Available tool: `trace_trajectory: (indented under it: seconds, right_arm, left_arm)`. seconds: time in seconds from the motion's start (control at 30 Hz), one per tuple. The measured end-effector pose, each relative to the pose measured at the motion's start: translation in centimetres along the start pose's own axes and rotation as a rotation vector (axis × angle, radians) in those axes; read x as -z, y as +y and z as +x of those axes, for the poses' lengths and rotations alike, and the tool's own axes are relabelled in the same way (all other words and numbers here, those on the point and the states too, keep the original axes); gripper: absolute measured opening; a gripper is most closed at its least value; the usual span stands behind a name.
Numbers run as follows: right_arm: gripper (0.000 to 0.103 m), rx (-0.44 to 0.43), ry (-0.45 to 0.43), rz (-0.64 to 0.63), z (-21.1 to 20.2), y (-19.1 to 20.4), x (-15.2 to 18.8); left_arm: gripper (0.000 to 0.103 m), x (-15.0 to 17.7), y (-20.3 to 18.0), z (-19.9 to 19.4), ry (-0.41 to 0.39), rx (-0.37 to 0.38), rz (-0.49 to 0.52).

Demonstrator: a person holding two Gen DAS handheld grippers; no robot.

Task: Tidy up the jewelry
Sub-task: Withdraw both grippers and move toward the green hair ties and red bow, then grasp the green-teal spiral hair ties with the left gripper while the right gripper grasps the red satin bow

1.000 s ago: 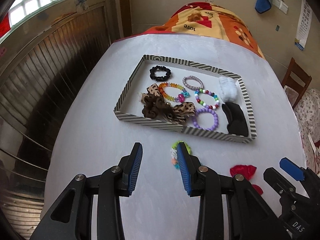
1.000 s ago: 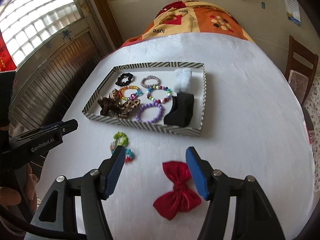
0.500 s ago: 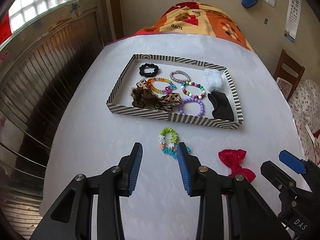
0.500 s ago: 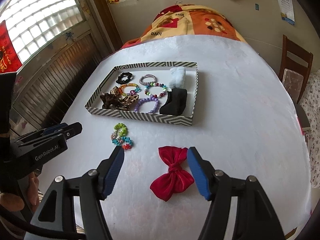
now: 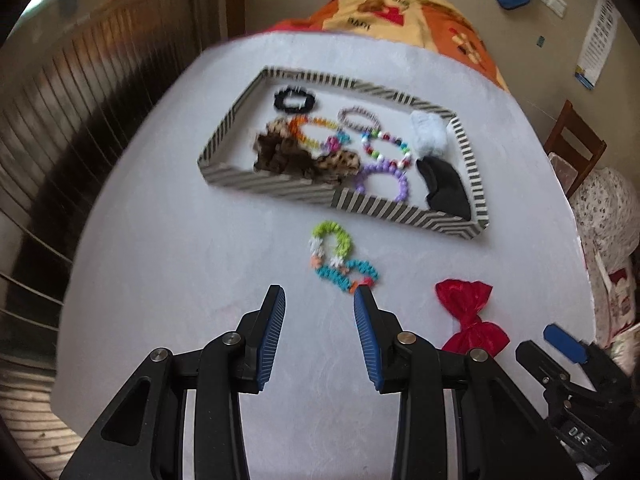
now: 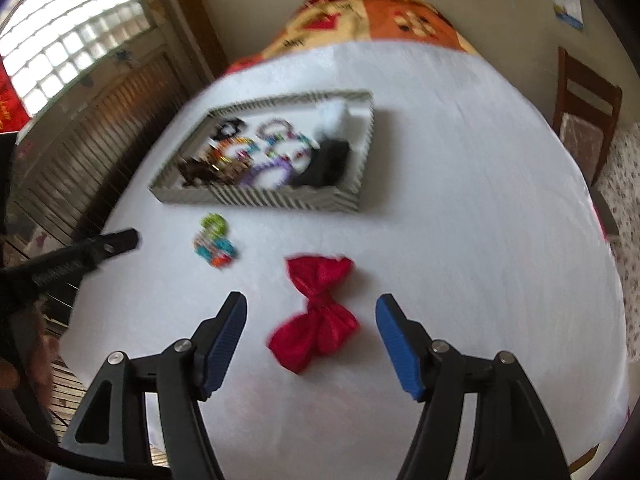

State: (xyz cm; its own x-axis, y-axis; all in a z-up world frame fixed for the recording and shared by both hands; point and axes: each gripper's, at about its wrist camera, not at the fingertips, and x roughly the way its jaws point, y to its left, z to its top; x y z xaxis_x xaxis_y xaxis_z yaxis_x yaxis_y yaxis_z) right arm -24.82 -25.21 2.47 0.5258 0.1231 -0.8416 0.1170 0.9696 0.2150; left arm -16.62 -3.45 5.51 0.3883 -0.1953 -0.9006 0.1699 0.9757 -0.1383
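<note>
The left claw is at the near edge of the white bench, with its two blue pads apart and nothing between them. The right claw is there too, spread wider, and it holds nothing. The red bow lies flat on the bench, in line with the gap of the right claw, and neither pad touches it. In the left view the red bow sits off to the right of the left claw.

A little farther on lies a bracelet of bright flower beads, green at one end and teal at the other. It is just past the tip of the left claw's right pad. It lies between the claws and the tray, out on the bare bench.

Farther still, near the middle of the bench, sits a striped tray. Inside it, a leopard-print bow is at the near left and a purple bead bracelet is by the near wall. A black cloth piece fills the near right corner. A fluffy white piece lies behind that. A black scrunchie is at the far left.

At the far end of the bench is an orange patterned blanket.
</note>
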Motion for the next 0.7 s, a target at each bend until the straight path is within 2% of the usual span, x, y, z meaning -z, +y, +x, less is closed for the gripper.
trace_trajectory:
  seconds: [0.17,0.47,0.7]
  right_arm:
    - [0.070,-0.003,0.056,0.038,2.4,-1.5,1.0]
    - [0.070,-0.011,0.099,0.005,6.2,-0.4,-0.5]
    - [0.070,0.002,0.129,-0.016,8.5,0.2,-1.1]
  left_arm:
    - [0.026,-0.1,1.5,2.3,0.076,0.044,-0.064]
    - [0.026,-1.7,1.3,6.3,0.143,0.080,-0.115]
    - [0.026,-3.7,1.2,9.1,0.163,0.027,-0.141]
